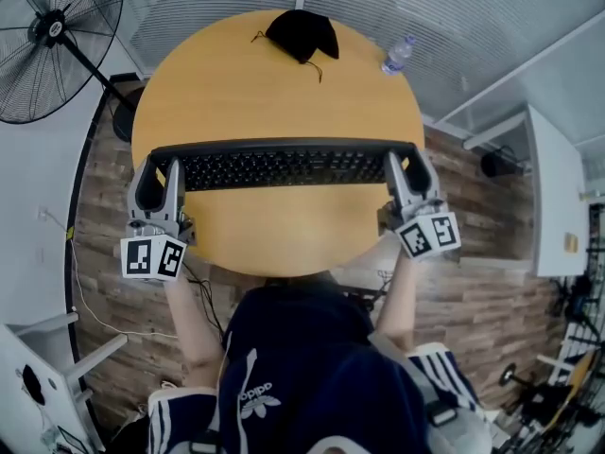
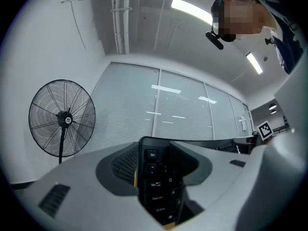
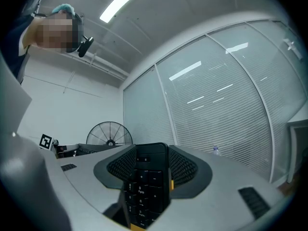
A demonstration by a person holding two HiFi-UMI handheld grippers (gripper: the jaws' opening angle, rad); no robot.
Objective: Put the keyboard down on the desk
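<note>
A long black keyboard (image 1: 284, 166) hangs level above the round wooden desk (image 1: 274, 93), keys facing the person. My left gripper (image 1: 159, 185) is shut on its left end, where the Esc and Tab keys (image 2: 156, 184) stand between the jaws. My right gripper (image 1: 405, 176) is shut on its right end, the number pad (image 3: 144, 184) clamped between its jaws. Both gripper views tilt upward toward the ceiling and blinds. Whether the keyboard touches the desk cannot be told.
A black cloth item (image 1: 302, 34) and a plastic water bottle (image 1: 398, 55) lie at the desk's far edge. A standing fan (image 1: 52, 41) is at the left, a white cabinet (image 1: 558, 197) at the right. Wood floor surrounds the desk.
</note>
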